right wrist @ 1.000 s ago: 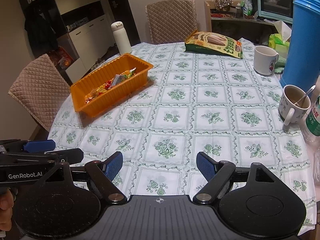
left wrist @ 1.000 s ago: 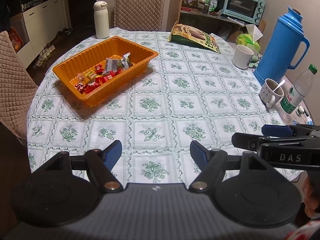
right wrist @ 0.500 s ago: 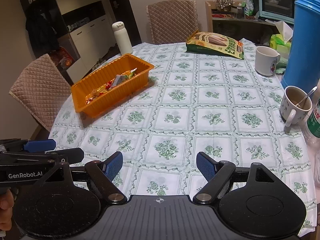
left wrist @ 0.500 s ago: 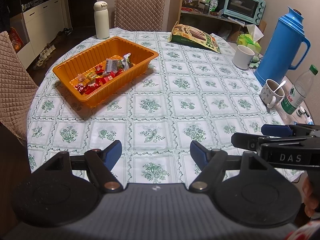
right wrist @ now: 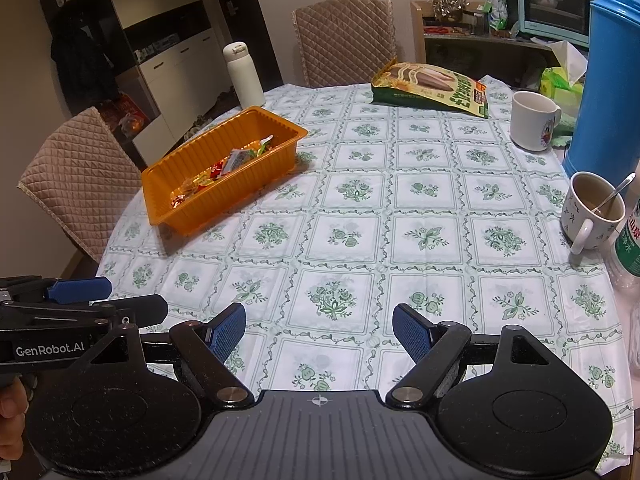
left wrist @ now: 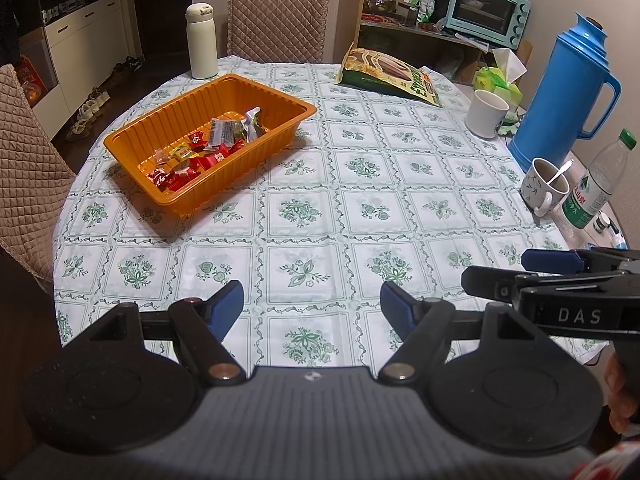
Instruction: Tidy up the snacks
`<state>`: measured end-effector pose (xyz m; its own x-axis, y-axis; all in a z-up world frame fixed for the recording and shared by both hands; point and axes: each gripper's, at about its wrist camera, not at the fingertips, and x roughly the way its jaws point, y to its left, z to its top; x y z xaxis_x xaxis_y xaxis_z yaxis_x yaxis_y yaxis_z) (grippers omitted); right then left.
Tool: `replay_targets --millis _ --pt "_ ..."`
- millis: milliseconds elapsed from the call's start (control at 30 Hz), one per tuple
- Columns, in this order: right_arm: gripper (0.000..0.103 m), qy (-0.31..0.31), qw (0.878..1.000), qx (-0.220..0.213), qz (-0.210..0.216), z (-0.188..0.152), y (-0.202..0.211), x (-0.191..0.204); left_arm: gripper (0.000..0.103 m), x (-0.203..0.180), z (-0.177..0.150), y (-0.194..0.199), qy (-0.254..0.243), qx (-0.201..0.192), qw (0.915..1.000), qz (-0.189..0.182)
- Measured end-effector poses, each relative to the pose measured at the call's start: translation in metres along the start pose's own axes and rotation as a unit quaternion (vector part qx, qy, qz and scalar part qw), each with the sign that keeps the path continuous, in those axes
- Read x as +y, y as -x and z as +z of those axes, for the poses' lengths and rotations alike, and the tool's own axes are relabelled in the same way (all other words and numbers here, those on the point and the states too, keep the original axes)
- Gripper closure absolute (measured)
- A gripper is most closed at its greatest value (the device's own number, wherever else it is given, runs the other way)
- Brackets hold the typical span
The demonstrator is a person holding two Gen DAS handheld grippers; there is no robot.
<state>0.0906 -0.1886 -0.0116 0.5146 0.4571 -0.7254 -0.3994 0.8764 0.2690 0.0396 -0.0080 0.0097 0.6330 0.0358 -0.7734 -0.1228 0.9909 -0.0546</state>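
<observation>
Left wrist view: the table [left wrist: 320,216], round and covered with a green-patterned cloth, fills most of the frame. Its middle is bare. Household items stand along the far and right edges, which leaves the centre free as a working area.

The thermos [left wrist: 568,92], blue and upright, stands at the right edge. The bag [left wrist: 388,74], green and yellow, lies flat at the far side, well apart from the tray. By its print it is judged to be a snack, possibly the 1 item left outside the tray.

The tray [left wrist: 200,192], orange and ribbed, sits on the left half of the table, set at an angle. Its open top and low walls suit drop-in loading from above. The snacks [left wrist: 208,148] lie inside it, gathered in the near half: small red and yellow wrapped sweets, plus 2 or 3 larger silver and green packets. No loose snack is visible on the cloth, so sorting of small items is judged largely done.

2 mugs stand near the thermos; the mug [left wrist: 546,186] with a spoon is nearest the right edge.

The left gripper [left wrist: 312,306] hangs over the near edge, jaws spread wide, holding nothing. The right gripper [right wrist: 319,328] is level with it, also spread and empty. Both are well apart from the tray, a neutral stance judged consistent with a pause between steps.
</observation>
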Motion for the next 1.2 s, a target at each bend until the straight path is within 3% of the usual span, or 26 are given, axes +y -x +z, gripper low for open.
replay_targets --millis 1200 --pt "0.023 0.001 1.0 0.005 0.003 0.003 -0.013 0.002 0.026 0.005 0.004 -0.007 0.001 0.001 1.0 -0.001"
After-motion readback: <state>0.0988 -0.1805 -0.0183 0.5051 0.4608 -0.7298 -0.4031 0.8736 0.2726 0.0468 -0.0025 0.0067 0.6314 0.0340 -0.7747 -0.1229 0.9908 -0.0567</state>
